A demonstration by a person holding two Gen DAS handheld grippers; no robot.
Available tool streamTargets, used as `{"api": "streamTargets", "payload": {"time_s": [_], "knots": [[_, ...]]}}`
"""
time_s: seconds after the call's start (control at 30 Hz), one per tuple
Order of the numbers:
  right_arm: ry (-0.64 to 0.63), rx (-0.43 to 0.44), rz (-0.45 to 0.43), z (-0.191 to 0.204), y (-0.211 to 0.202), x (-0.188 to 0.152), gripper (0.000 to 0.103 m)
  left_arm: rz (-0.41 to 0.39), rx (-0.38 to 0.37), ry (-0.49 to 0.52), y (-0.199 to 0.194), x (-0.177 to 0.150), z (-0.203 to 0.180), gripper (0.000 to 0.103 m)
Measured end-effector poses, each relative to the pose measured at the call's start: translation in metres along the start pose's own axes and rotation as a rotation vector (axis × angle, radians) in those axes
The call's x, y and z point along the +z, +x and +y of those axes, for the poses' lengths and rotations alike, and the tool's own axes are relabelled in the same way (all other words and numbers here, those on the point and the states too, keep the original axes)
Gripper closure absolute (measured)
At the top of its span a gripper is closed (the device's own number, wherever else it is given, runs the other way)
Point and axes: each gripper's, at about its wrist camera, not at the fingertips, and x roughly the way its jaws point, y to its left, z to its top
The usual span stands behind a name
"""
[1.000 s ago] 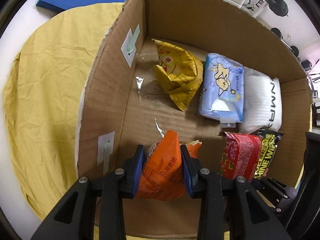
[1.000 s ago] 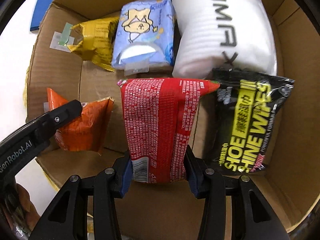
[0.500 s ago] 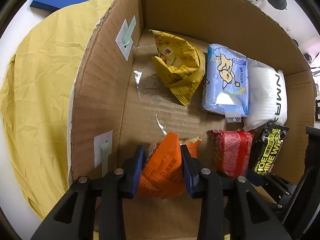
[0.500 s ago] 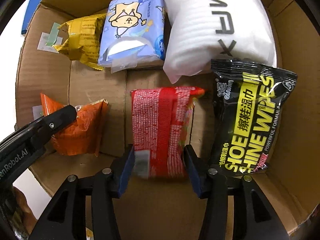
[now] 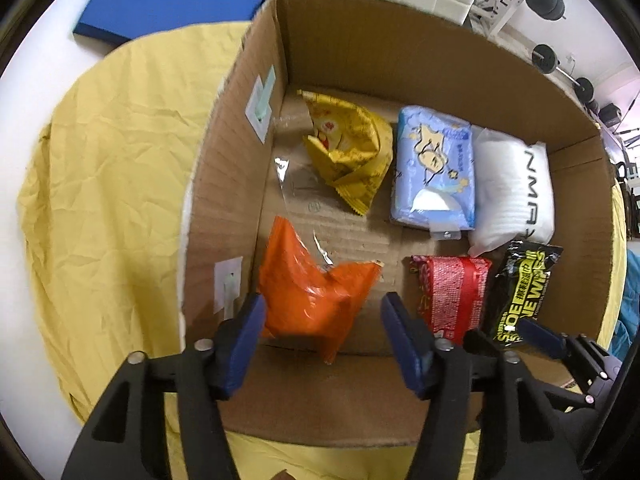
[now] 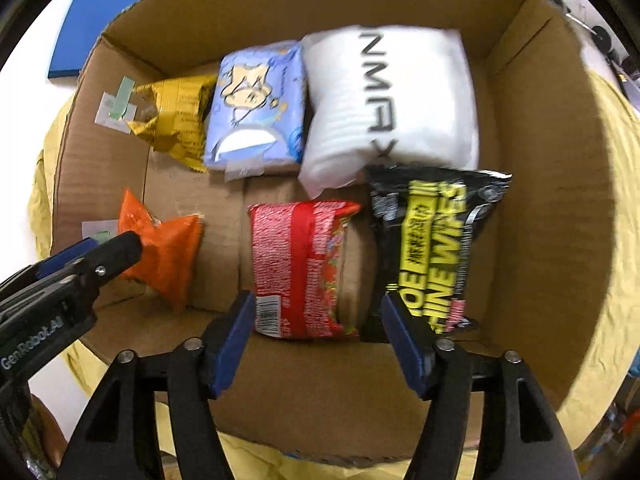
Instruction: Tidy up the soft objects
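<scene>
While both tongs hang over the near wall of the cardboard box (image 5: pixel 360 52), each stands released with its blue pads spread wide. The left gripper (image 5: pixel 322 340) frames the orange snack packet (image 5: pixel 312 292), which lies on the box floor in the near left corner, touching neither pad. The right gripper (image 6: pixel 318 332) frames the red packet (image 6: pixel 300 268), lying just right of the orange one, with the black shoe-wipes pack (image 6: pixel 432 248) beside it against the right wall. Along the far wall sit a yellow snack packet (image 5: pixel 348 152), a blue tissue pack (image 5: pixel 434 168) and a white pillow-like pack (image 5: pixel 512 192), side by side. The box rests on a yellow cloth (image 5: pixel 112 168).
</scene>
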Motion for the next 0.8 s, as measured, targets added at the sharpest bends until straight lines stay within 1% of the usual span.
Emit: {"api": "streamTargets", "payload": {"time_s": [0.03,0.07,0.1,0.13,0.17,0.2,0.23,0.3,0.33,0.57,0.8], "knots": [[0.002,-0.007,-0.009,-0.003,-0.003,0.000,0.024,-0.006,-0.001,0.000,-0.002,-0.001,-0.001,0.035],[0.003,-0.015,-0.018,-0.008,-0.006,0.001,0.023,-0.020,0.000,0.002,-0.007,-0.001,-0.002,0.030],[0.002,-0.034,-0.028,-0.011,-0.011,0.002,0.019,-0.029,-0.001,0.004,-0.010,-0.002,-0.003,0.028],[0.001,-0.044,-0.035,-0.012,-0.013,0.002,0.013,-0.039,0.001,0.007,-0.013,-0.002,-0.005,0.022],[0.000,-0.052,-0.046,-0.015,-0.016,0.002,0.011,-0.047,0.004,0.008,-0.015,-0.002,-0.007,0.015],[0.000,-0.058,-0.055,-0.016,-0.019,0.001,0.007,-0.055,0.010,0.009,-0.018,-0.003,-0.009,0.011],[0.000,-0.065,-0.062,-0.018,-0.021,0.001,0.007,-0.060,0.013,0.012,-0.020,-0.004,-0.011,0.007],[0.003,-0.080,-0.075,-0.021,-0.028,-0.004,0.005,-0.066,0.015,0.016,-0.023,-0.006,-0.015,0.006],[0.006,-0.085,-0.080,-0.023,-0.031,-0.004,0.000,-0.069,0.021,0.016,-0.024,-0.007,-0.016,0.006],[0.025,-0.104,-0.133,-0.035,-0.064,-0.015,0.000,-0.101,0.012,0.023,-0.043,-0.013,-0.013,0.005],[0.036,-0.091,-0.227,-0.041,-0.126,-0.034,0.000,-0.184,0.019,0.044,-0.093,-0.030,-0.021,0.005]]}}
